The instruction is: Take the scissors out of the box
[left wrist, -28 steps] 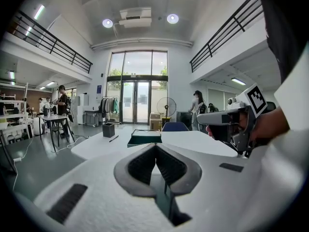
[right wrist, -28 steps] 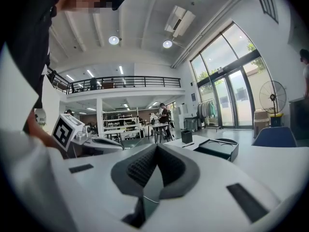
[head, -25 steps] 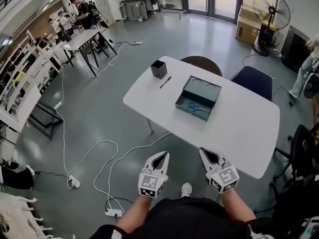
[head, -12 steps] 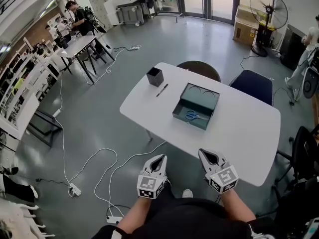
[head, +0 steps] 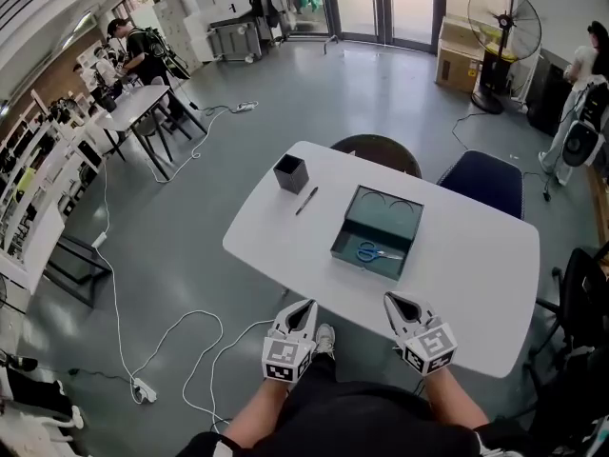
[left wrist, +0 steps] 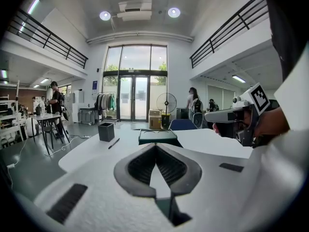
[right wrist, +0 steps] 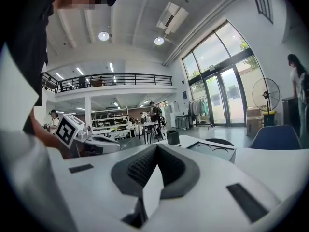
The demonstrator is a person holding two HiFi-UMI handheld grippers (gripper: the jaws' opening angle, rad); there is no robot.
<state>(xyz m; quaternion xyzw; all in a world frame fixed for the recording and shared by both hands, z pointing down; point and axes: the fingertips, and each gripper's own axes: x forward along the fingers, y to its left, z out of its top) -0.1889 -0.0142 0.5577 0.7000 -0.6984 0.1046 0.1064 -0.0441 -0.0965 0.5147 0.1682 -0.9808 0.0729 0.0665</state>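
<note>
An open dark green box [head: 376, 231] stands in the middle of the white table [head: 476, 265]. Blue-handled scissors [head: 378, 252] lie inside it near its front wall. My left gripper [head: 304, 309] and right gripper [head: 399, 304] hang side by side just short of the table's near edge, both shut and empty. The left gripper view looks over its own closed jaws [left wrist: 155, 146] at the box [left wrist: 158, 137] ahead. From the right gripper [right wrist: 157, 149] the box [right wrist: 215, 151] lies ahead to the right. In both gripper views the box's walls hide the scissors.
A black pen cup [head: 290, 172] and a pen [head: 306, 201] sit on the table's left part. Two chairs [head: 376, 148] [head: 485, 179] stand behind the table. Cables and a power strip [head: 143, 388] lie on the floor at left. A fan [head: 504, 27] and people stand far off.
The table and box have come closer in the head view. Both grippers, which hung well short of the table, now hang at its near edge. Their jaws stay shut.
</note>
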